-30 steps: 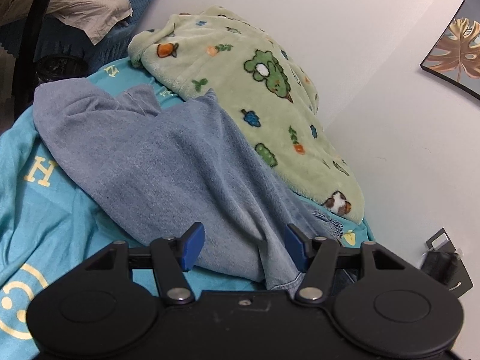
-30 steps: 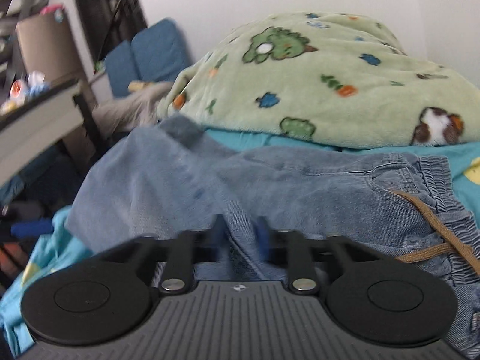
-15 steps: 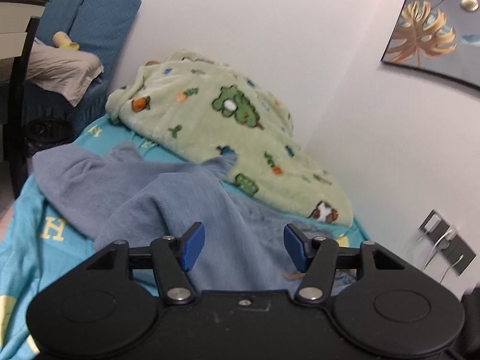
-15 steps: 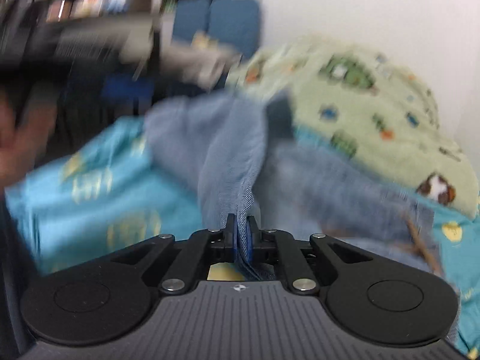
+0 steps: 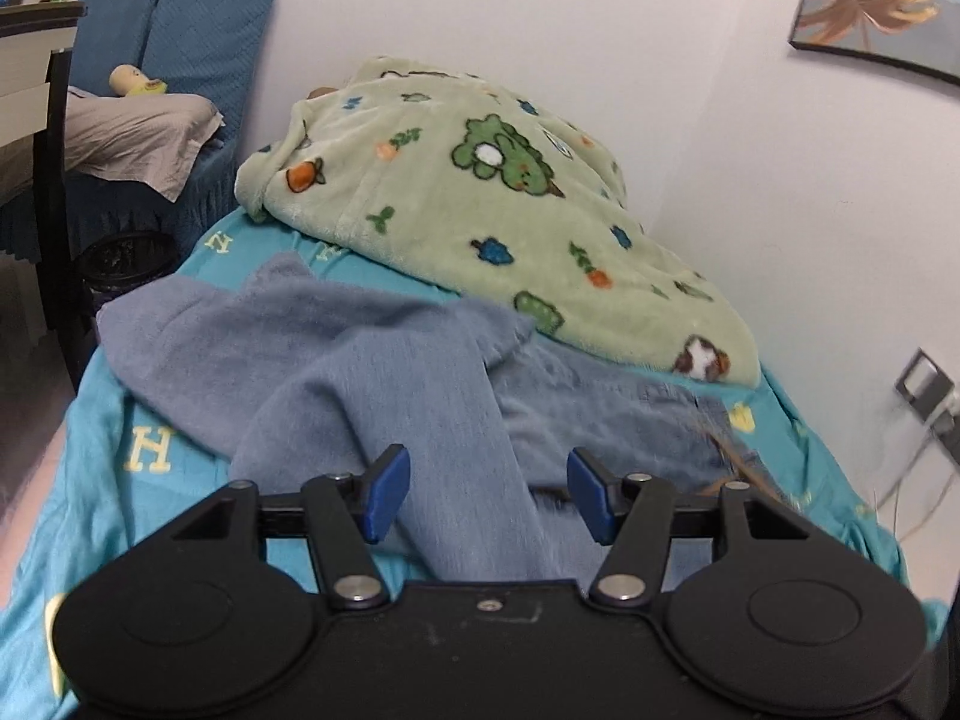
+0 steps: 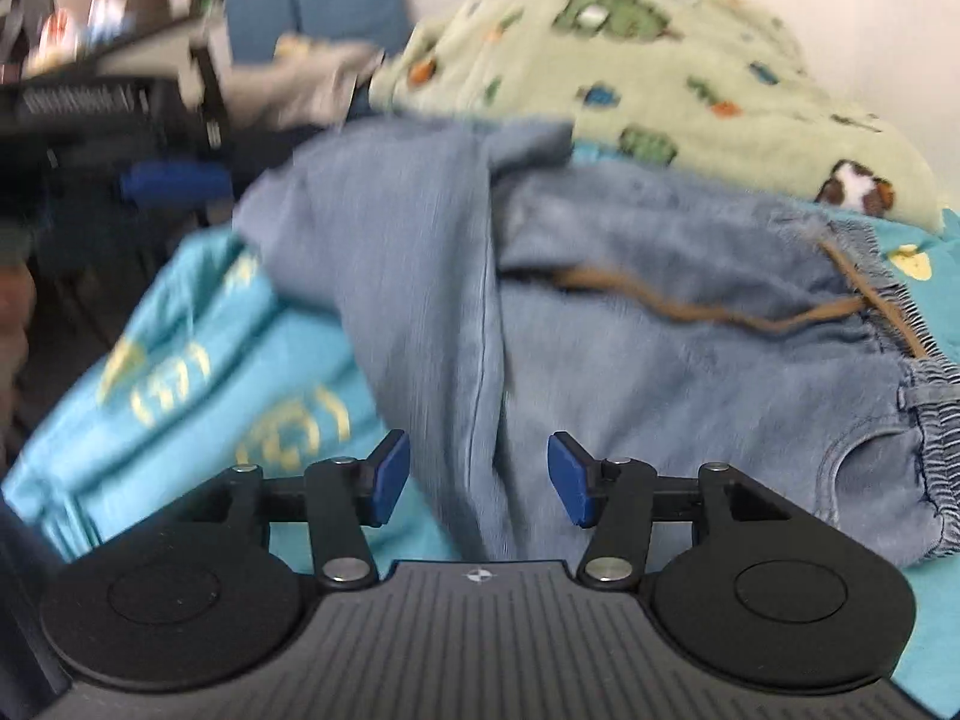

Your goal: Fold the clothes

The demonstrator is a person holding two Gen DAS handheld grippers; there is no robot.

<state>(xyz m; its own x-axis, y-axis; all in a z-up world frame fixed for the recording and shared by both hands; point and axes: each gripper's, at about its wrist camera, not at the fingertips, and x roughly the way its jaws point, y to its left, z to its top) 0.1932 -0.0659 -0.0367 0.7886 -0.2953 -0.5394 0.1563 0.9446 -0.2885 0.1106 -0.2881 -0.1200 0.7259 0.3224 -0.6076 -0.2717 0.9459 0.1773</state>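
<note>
A pair of light blue denim pants (image 5: 372, 372) lies rumpled on a turquoise bed sheet (image 5: 90, 462). In the right wrist view the pants (image 6: 630, 330) show an elastic waistband at the right and a brown drawstring (image 6: 708, 312); one leg is folded over toward me. My left gripper (image 5: 489, 495) is open just above the pants, the fabric running under the gap between its blue pads. My right gripper (image 6: 479, 477) is open too, with the folded leg lying below and between its fingers, not pinched.
A green fleece blanket (image 5: 480, 204) with animal prints is heaped against the white wall behind the pants. A blue chair (image 5: 180, 36) with a grey cloth and a dark desk stand at the left. A wall socket (image 5: 927, 390) and a framed picture (image 5: 882, 0) are at the right.
My right gripper was shut on the pant leg half a second ago and lifting it; now it is open and the leg lies folded over. The left gripper stayed open and tilted up.
</note>
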